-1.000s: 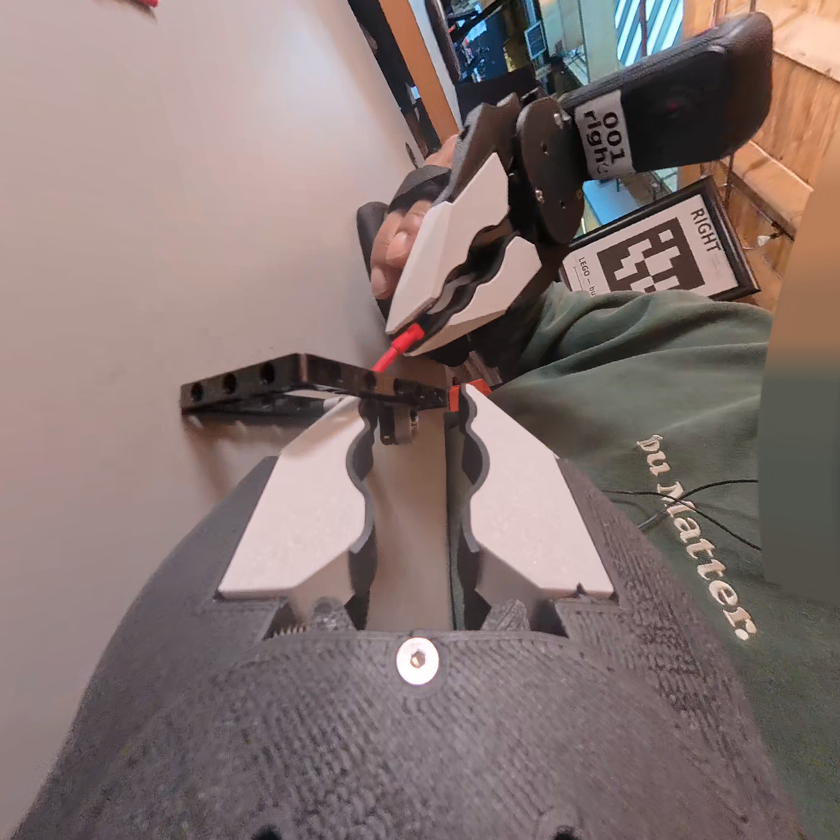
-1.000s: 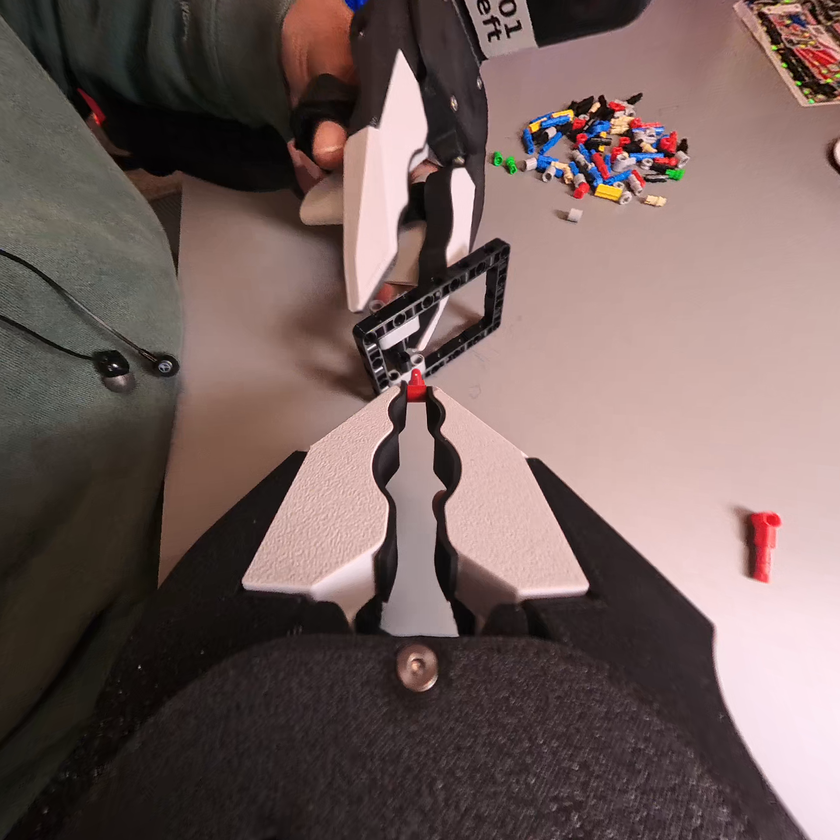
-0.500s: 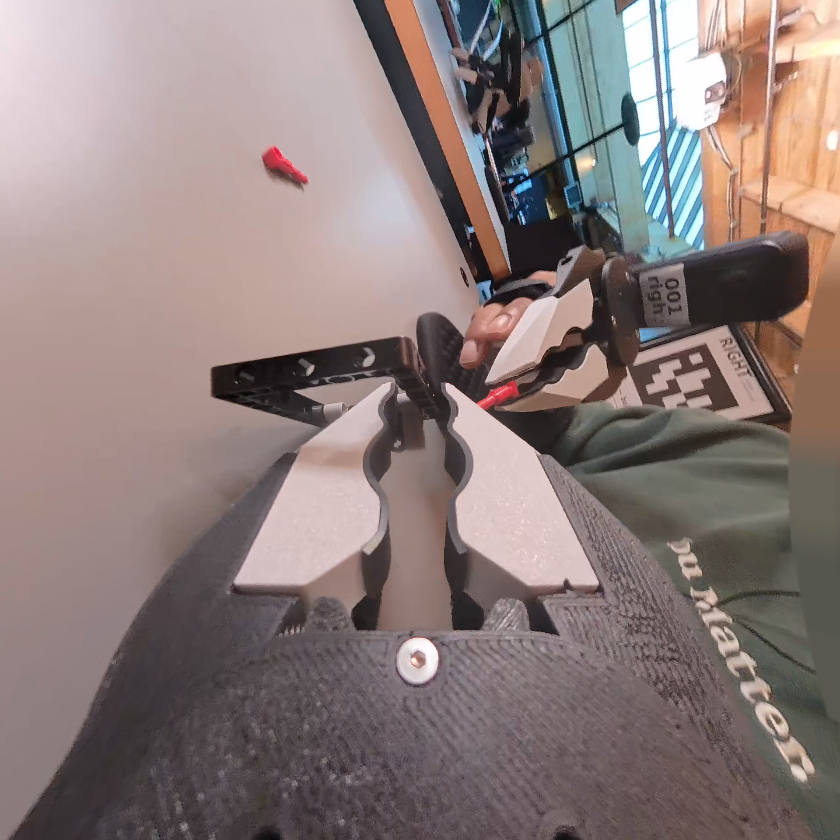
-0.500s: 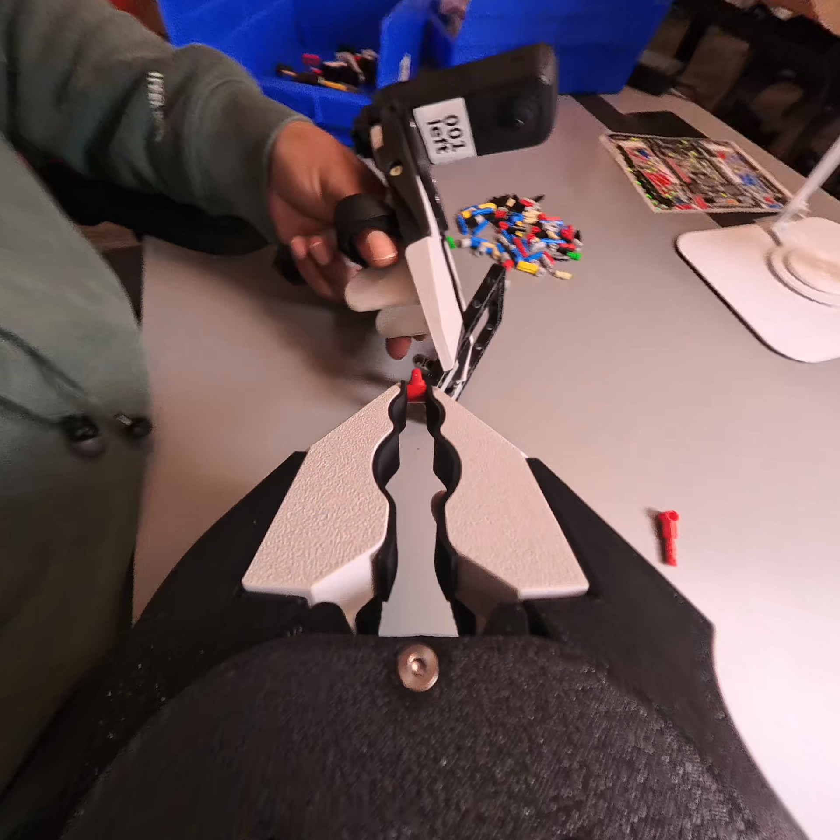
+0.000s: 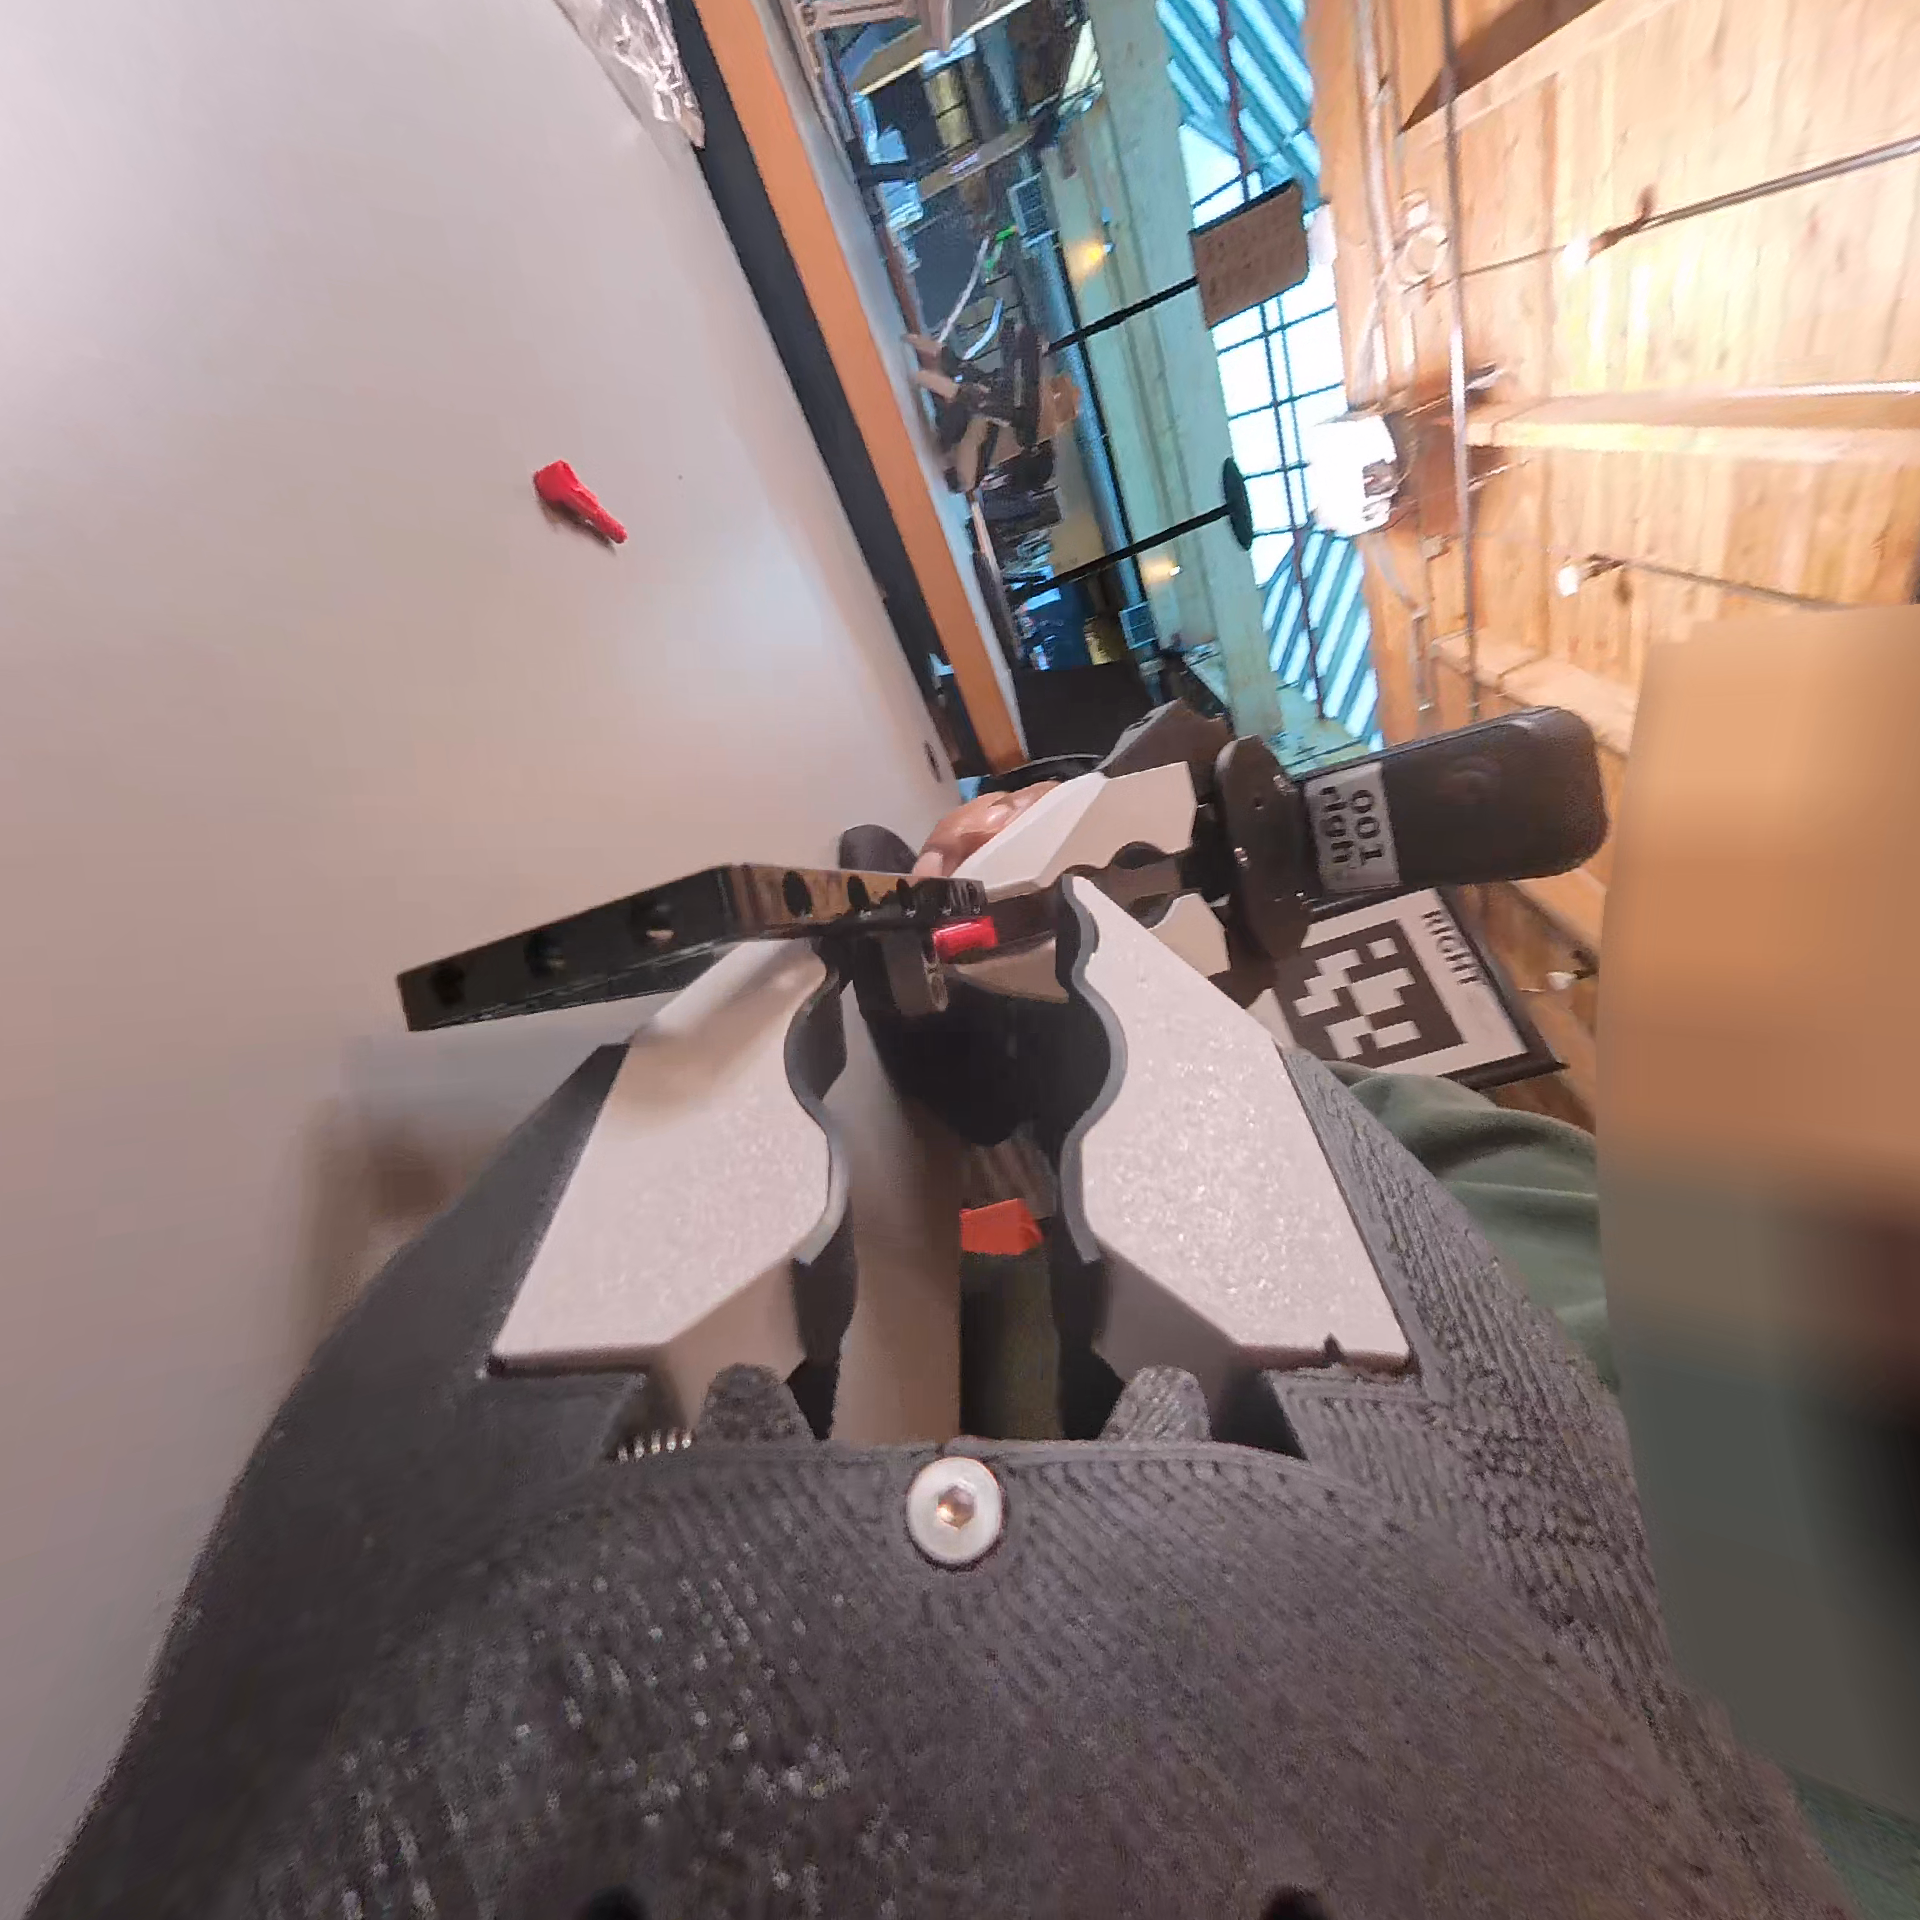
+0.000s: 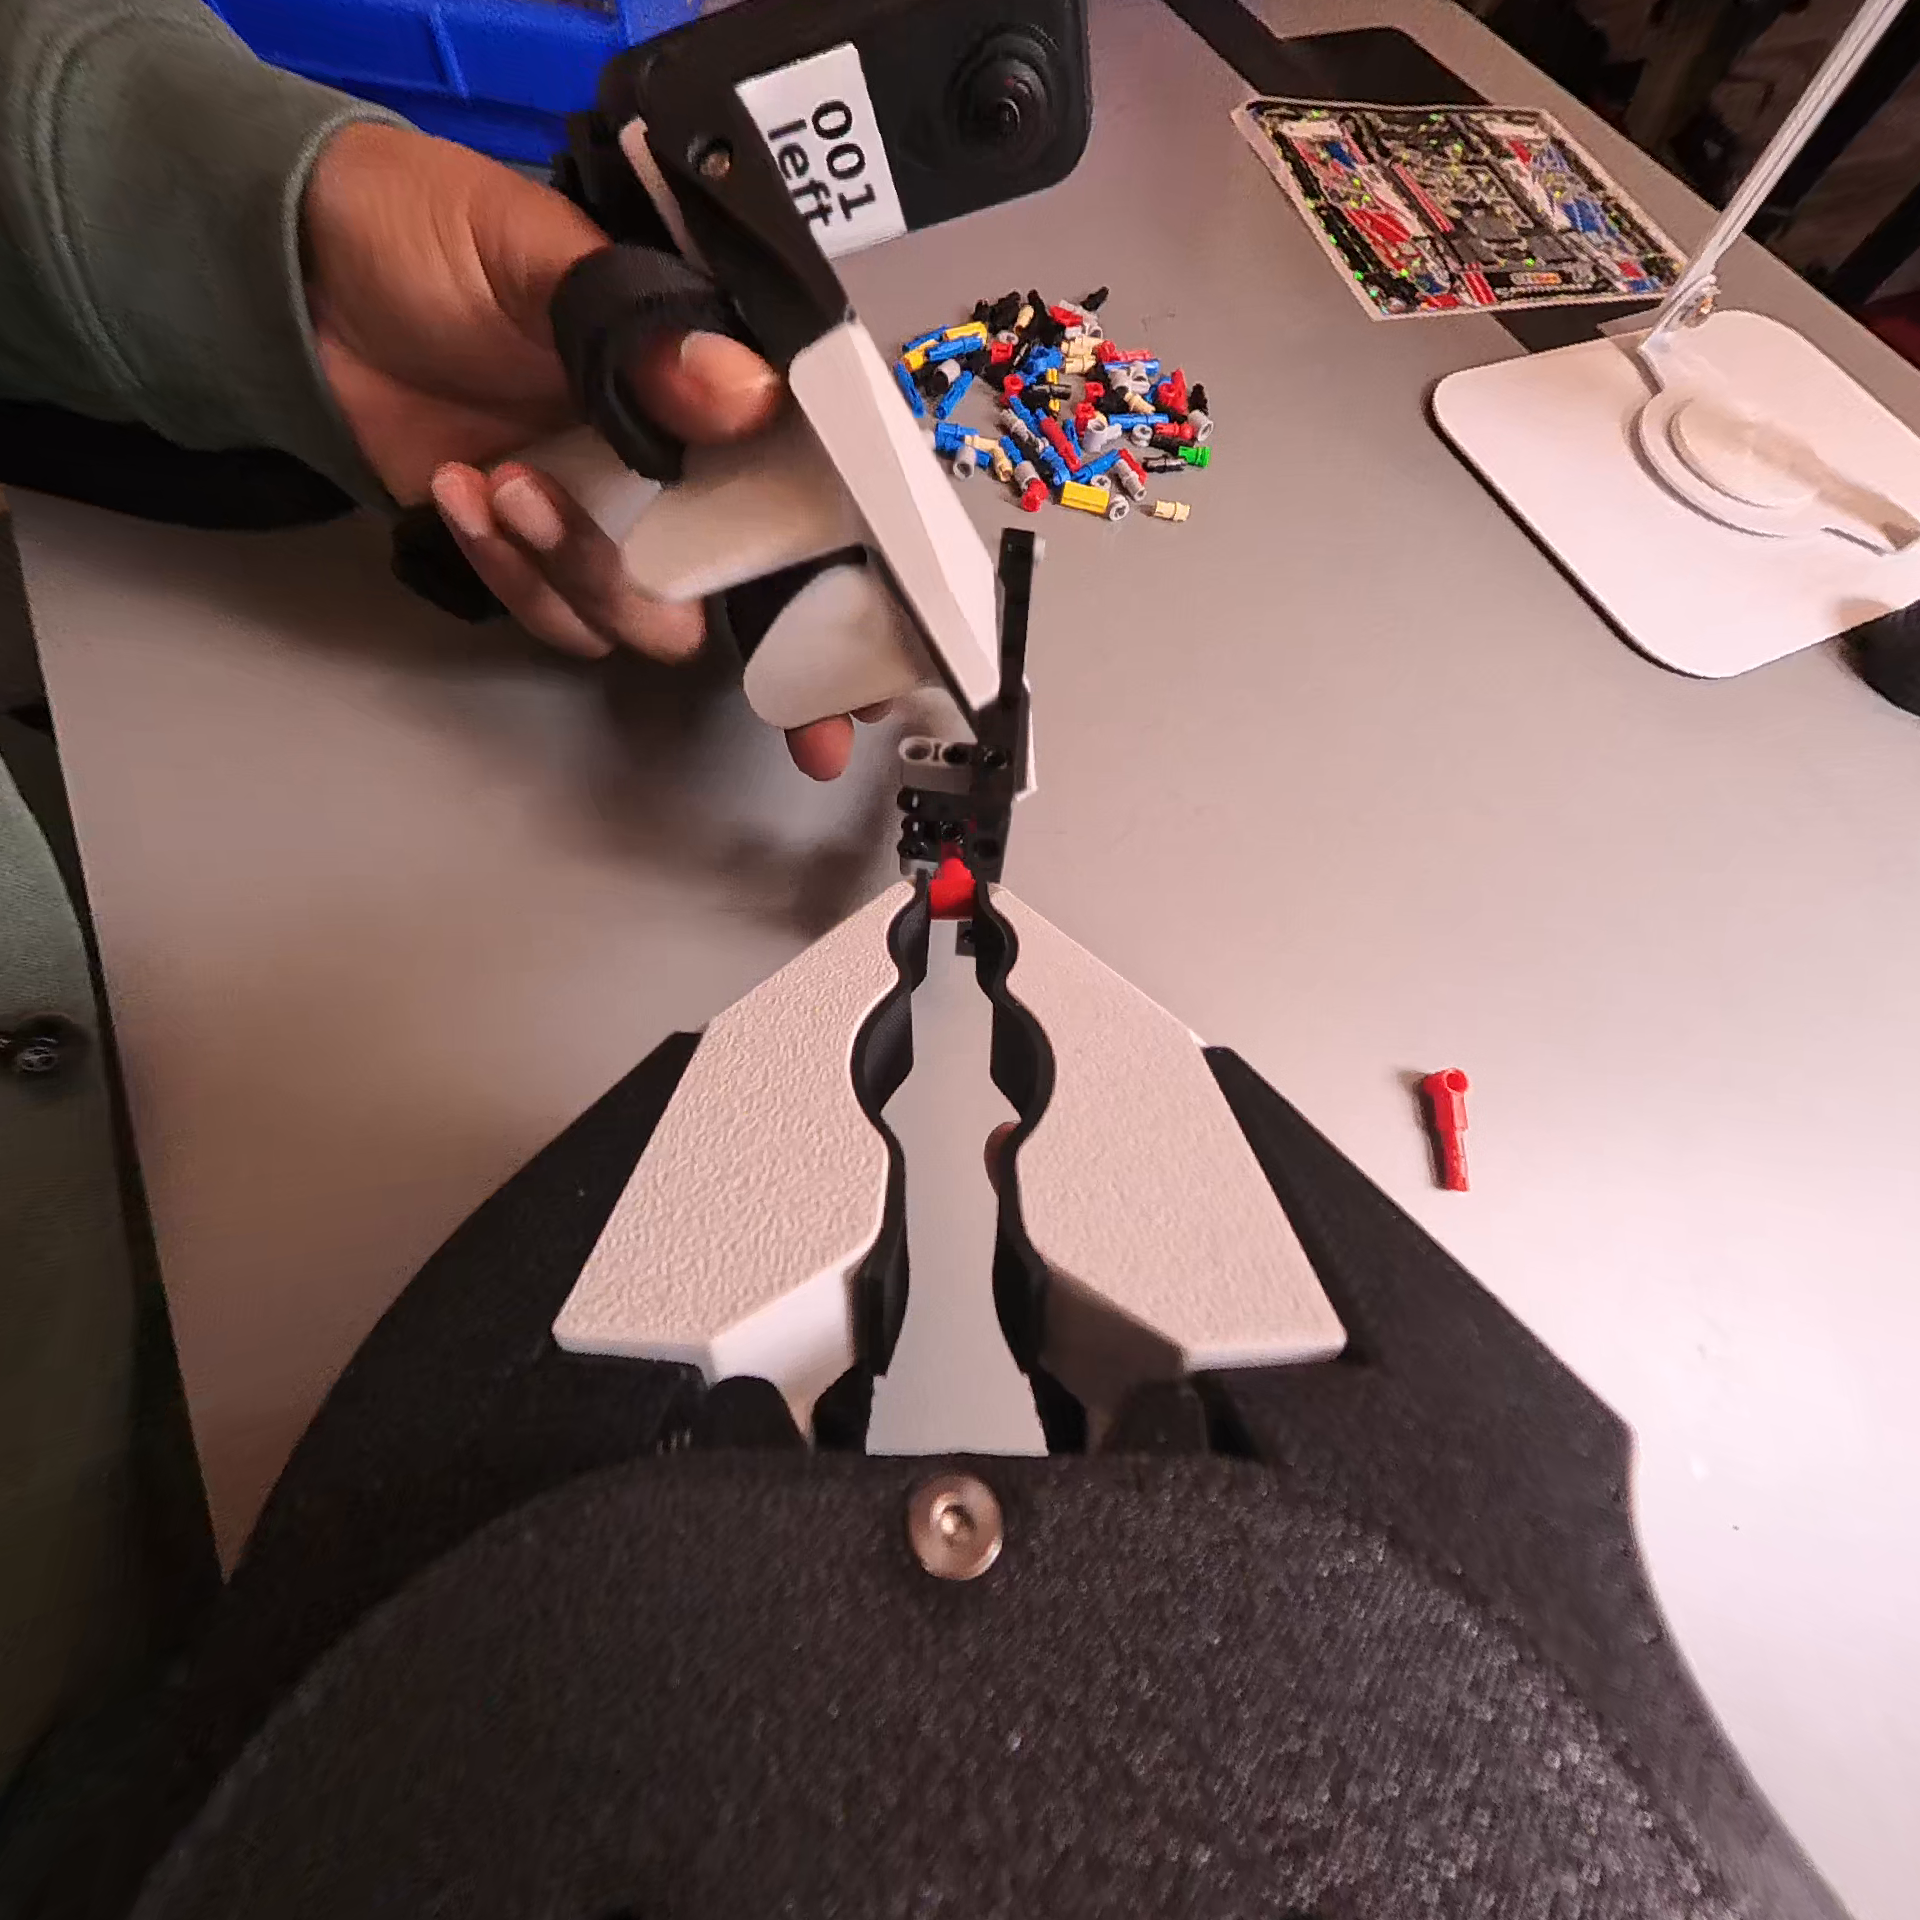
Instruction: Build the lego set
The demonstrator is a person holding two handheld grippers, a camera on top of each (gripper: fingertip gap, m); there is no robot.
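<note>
My left gripper (image 5: 945,935) is shut on a black rectangular lego frame (image 5: 675,945) and holds it off the grey table (image 6: 1351,831). In the right wrist view the frame (image 6: 1013,623) stands upright and edge-on, with small grey and black connectors (image 6: 940,790) at its lower end. My right gripper (image 6: 948,899) is shut on a red pin (image 6: 948,888), whose tip touches that lower end. The left wrist view shows the pin (image 5: 961,938) at the frame beside the right gripper (image 5: 1039,894). Whether the pin sits in a hole is hidden.
A second red pin (image 6: 1446,1127) lies loose on the table to the right. A pile of small coloured pieces (image 6: 1060,405) lies behind the frame. An instruction booklet (image 6: 1455,208), a white lamp base (image 6: 1683,488) and blue bins (image 6: 468,52) stand farther back. Only a small space, under 4 cm, lies between the two pairs of fingers.
The left gripper has lifted the frame off the table and turned it upright. The right gripper has brought the red pin up against the frame's lower end.
</note>
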